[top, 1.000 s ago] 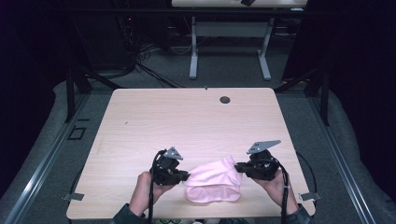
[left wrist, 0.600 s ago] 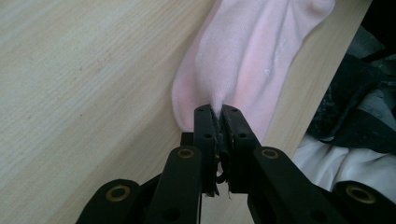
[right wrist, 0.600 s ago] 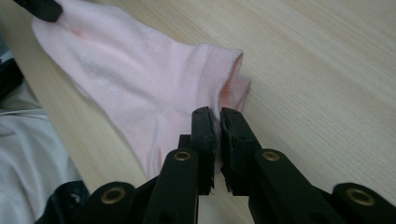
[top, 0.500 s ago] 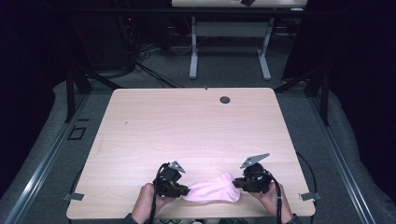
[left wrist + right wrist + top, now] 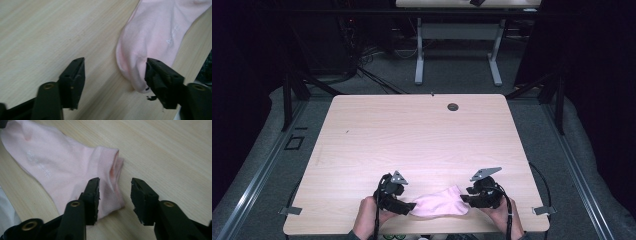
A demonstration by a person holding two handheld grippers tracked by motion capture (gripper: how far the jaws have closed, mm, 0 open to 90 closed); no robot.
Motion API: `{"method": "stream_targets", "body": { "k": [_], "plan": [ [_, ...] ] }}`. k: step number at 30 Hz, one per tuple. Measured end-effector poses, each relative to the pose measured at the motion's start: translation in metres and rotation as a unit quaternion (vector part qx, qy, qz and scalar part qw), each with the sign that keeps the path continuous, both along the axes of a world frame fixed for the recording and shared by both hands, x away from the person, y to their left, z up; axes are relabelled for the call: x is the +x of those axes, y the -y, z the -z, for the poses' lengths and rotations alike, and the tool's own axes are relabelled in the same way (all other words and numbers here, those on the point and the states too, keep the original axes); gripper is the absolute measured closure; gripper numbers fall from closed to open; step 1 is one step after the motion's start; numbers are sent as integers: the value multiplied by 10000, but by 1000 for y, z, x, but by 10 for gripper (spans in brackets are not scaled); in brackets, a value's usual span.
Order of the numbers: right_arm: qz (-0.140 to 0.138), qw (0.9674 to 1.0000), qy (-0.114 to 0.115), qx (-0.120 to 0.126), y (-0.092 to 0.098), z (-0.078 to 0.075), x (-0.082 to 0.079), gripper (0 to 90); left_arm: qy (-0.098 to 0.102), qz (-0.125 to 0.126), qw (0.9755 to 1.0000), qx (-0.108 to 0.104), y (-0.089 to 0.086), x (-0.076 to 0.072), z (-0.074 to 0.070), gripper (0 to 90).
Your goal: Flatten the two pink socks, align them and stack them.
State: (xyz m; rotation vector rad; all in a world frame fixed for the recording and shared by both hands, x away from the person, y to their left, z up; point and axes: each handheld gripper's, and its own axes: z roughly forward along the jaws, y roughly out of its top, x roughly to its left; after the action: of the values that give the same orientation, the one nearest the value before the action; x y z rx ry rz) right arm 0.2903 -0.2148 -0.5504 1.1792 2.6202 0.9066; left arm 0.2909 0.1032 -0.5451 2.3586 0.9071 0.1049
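Sock [image 5: 439, 204] lowered; toe perhaps touching tool

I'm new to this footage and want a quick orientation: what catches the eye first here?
A pink sock lies flat near the front edge of the pale wooden table, stretched between the two hand-held grippers. The left gripper has just been opening, its jaws spread at the toe end; the right gripper has also just been opening, at the ribbed cuff. A small dark round hole sits near the table's far edge.
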Motion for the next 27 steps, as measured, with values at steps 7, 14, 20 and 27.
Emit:
{"method": "stream_targets", "body": {
  "k": [7, 14, 20, 27],
  "plan": [
    [71, 9988, 450, 179, 10, -14, -6, 364, 445, -288, 9985, -145, -15, -3, -14, 144],
    [272, 9952, 899, 275, 29, -27, -14, 177, 767, -658, 9948, -133, -39, -4, -23, 56],
    [568, 9926, 1031, 304, 49, -30, -16, 97, 848, -1002, 9913, -105, -64, -2, -25, 13],
    [925, 9885, 1158, 292, 73, -29, -18, 63, 886, -1549, 9839, -76, -99, 0, -16, 1]
  ]
}}
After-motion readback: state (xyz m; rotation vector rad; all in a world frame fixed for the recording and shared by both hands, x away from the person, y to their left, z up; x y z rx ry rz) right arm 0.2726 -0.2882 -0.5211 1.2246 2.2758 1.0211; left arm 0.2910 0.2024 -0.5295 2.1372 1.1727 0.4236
